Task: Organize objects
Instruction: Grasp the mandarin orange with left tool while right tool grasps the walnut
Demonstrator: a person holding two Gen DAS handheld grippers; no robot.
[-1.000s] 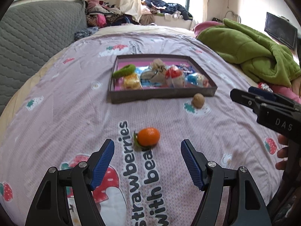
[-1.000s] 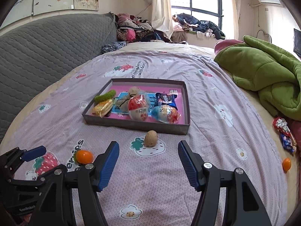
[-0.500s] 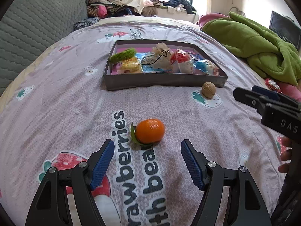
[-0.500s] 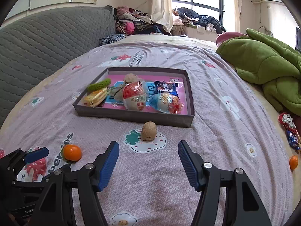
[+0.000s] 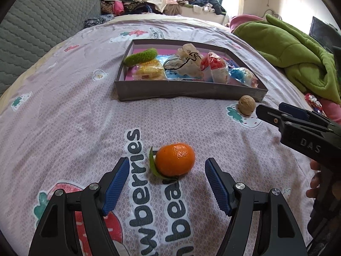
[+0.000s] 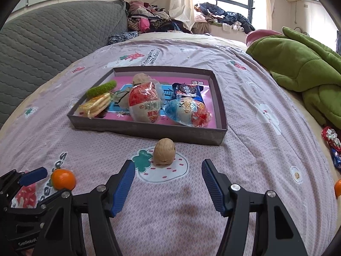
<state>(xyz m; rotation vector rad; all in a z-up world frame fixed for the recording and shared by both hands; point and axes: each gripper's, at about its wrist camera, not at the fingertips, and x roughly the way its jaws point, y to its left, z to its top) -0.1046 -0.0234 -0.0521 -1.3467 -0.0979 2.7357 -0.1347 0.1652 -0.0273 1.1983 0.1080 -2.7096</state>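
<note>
Left gripper (image 5: pixel 167 183) spread, an orange (image 5: pixel 174 159) just ahead between its fingertips; right gripper (image 6: pixel 168 183) spread, a walnut (image 6: pixel 164 151) just beyond its tips.

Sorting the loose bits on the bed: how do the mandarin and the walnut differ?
The mandarin is bright orange, smooth and has a green leaf; the walnut is tan, wrinkled and bare. The mandarin looks bigger. The walnut lies nearer the tray. Both lie on the bedspread, outside the tray, each before an open gripper.
</note>
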